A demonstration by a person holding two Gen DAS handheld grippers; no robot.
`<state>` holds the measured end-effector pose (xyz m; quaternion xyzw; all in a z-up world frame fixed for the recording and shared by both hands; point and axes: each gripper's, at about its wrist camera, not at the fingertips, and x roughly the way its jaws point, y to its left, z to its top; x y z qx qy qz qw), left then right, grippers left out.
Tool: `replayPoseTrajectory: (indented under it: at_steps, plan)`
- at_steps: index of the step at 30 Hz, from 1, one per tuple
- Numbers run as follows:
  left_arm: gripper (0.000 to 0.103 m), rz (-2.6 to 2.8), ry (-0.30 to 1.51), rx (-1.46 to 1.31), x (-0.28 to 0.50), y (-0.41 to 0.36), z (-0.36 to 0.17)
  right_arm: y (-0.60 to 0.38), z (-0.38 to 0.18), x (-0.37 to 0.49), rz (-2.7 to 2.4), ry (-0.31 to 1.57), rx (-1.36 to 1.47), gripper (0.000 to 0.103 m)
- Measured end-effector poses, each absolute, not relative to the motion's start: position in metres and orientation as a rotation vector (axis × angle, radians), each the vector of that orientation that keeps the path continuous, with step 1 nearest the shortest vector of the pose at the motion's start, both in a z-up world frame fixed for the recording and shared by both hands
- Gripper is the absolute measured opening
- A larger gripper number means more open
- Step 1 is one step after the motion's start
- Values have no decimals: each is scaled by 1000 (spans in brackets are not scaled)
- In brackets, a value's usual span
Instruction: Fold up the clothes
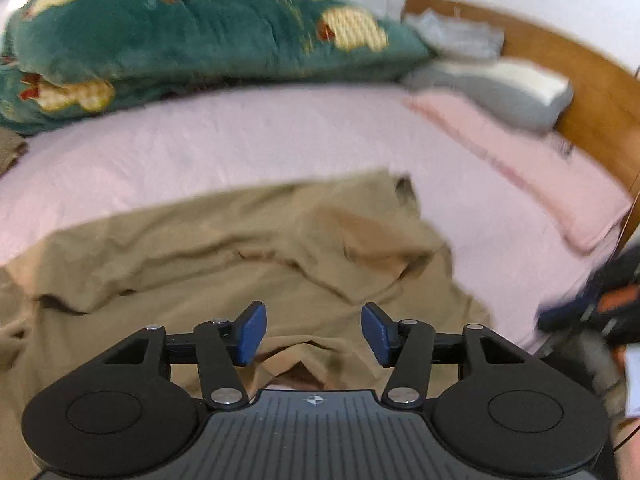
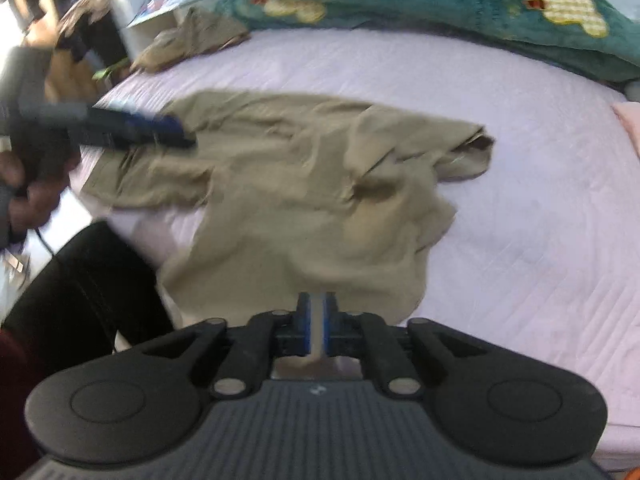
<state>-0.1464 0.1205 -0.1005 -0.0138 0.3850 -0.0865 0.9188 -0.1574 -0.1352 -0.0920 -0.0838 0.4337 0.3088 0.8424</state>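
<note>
A tan garment (image 2: 288, 184) lies crumpled on the pink bed sheet (image 2: 520, 200). In the left wrist view the same tan garment (image 1: 200, 248) fills the lower half. My left gripper (image 1: 314, 330) is open, its blue pads (image 1: 252, 332) just above the cloth with nothing between them. It also shows in the right wrist view as a left gripper (image 2: 176, 132) over the garment's left part. My right gripper (image 2: 317, 330) is shut on the garment's near hem, with a strip of cloth between its pads.
A teal blanket (image 1: 180, 36) lies folded along the far side of the bed. A grey-and-white pillow (image 1: 500, 88) and a pink pillow (image 1: 540, 172) lie by the wooden headboard (image 1: 580, 76). Another tan garment (image 2: 192, 36) lies at the far corner. Dark furniture stands left of the bed.
</note>
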Motion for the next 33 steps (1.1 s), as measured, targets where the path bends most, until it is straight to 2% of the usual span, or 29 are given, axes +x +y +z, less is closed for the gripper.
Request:
replayPoseTrajectory:
  at_steps: [4,6,9,10,16,19,22,23,24,26,33]
  plan:
    - [54,-157,929,-24,-137,115,-144,-118,-93,-126,622,867,-179,39]
    - [54,-170,975,-33,-148,117,-159,-106,-96,-112,617,849,-201,53]
    - [54,-179,953,50,-168,113,-168,-94,-101,-91,620,833,-217,73]
    - [50,-177,956,51,-171,113,-166,-92,-103,-84,623,834,-215,74]
    - [52,-143,822,5,-168,125,-110,-77,-115,-48,645,846,-229,77]
    - [52,-133,803,-14,-146,130,-99,-69,-127,-36,664,884,-248,78]
    - [52,-127,849,-37,-115,122,-116,-67,-136,-30,712,905,-239,70]
    - [52,-128,879,-54,-106,120,-125,-67,-137,-29,725,901,-237,56]
    - [52,-128,905,-61,-100,116,-133,-67,-138,-28,738,898,-234,29]
    - [52,-125,943,-59,-98,109,-149,-69,-138,-27,768,895,-243,9]
    - [52,-187,856,-106,-82,92,-136,-73,-122,-14,807,892,-240,8]
